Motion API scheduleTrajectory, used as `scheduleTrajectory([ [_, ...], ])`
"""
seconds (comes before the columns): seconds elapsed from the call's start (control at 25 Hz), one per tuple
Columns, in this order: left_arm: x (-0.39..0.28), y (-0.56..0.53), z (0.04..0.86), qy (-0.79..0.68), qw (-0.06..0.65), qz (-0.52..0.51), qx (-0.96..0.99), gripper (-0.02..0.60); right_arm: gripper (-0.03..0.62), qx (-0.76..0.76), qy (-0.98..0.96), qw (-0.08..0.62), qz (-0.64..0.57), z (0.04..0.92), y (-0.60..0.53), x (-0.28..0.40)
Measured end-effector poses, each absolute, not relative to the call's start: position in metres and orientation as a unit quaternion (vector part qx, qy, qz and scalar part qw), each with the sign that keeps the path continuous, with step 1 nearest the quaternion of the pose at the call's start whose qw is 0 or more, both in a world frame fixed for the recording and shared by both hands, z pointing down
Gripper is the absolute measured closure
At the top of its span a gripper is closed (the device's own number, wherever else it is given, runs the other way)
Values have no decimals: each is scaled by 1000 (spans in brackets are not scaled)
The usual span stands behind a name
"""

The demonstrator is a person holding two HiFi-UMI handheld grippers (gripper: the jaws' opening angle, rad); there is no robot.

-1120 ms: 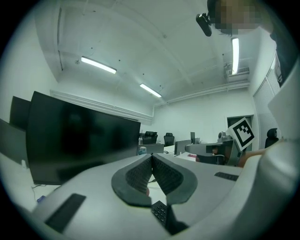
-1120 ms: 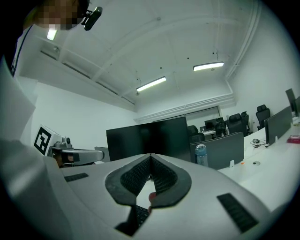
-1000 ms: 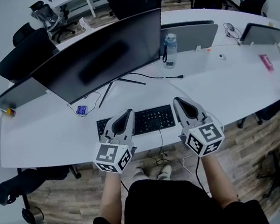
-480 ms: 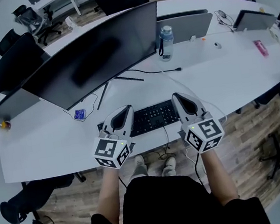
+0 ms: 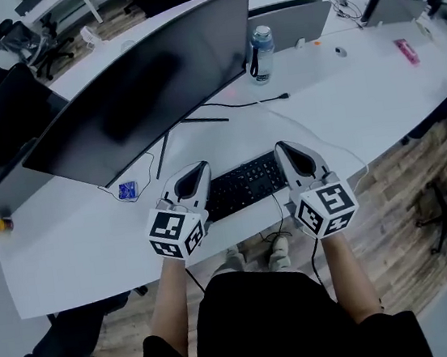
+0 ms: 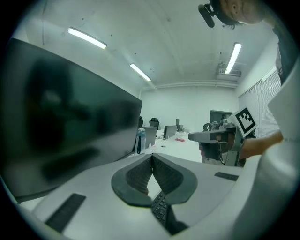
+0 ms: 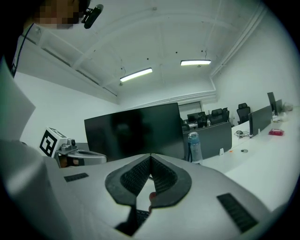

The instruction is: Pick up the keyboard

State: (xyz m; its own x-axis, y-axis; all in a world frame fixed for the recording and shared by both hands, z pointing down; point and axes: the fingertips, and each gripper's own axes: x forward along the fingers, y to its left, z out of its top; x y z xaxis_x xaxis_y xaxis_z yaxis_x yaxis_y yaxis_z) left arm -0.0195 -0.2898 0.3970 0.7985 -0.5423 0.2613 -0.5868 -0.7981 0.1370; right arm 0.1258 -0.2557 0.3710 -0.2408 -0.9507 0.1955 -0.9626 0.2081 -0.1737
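Note:
The black keyboard (image 5: 244,183) lies on the white desk (image 5: 76,234) near its front edge, in front of the big dark monitor (image 5: 146,86). My left gripper (image 5: 200,168) hovers over the keyboard's left end and hides it; its jaws are shut with nothing between them. My right gripper (image 5: 280,147) is at the keyboard's right end, also shut and empty. In the left gripper view the closed gripper (image 6: 152,157) has a few keys of the keyboard (image 6: 160,206) below it. In the right gripper view the closed gripper (image 7: 150,157) shows a strip of keyboard (image 7: 140,216) beneath.
A water bottle (image 5: 262,52) stands behind the keyboard, right of the monitor. Cables (image 5: 238,103) run across the desk from the monitor stand. A small blue item (image 5: 128,191) lies left of the keyboard. Laptops, dividers and office chairs stand further back.
Both grippers have moved forward and down over the keyboard's two ends; the left one now covers its left end. The jaws stayed shut.

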Motion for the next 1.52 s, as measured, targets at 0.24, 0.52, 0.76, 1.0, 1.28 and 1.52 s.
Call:
scheduleTrajectory([
  [0.24, -18, -302, 429, -249, 124, 143, 950, 572, 589, 638, -755, 33, 149, 392, -262, 126],
  [0.52, -12, -301, 484, -182, 118, 222, 951, 570, 589, 657, -731, 50, 177, 423, -259, 127],
  [0.76, -3, -297, 533, -133, 105, 291, 941, 507, 589, 667, -715, 61, 200, 449, -256, 127],
  [1.0, 0, -295, 571, -85, 112, 330, 933, 458, 589, 669, -707, 73, 219, 472, -254, 124],
  [1.28, -1, -293, 614, -26, 121, 393, 911, 380, 589, 674, -694, 91, 236, 491, -250, 125],
  [1.52, -2, -289, 649, 18, 133, 444, 886, 351, 589, 672, -693, 96, 243, 496, -248, 123],
])
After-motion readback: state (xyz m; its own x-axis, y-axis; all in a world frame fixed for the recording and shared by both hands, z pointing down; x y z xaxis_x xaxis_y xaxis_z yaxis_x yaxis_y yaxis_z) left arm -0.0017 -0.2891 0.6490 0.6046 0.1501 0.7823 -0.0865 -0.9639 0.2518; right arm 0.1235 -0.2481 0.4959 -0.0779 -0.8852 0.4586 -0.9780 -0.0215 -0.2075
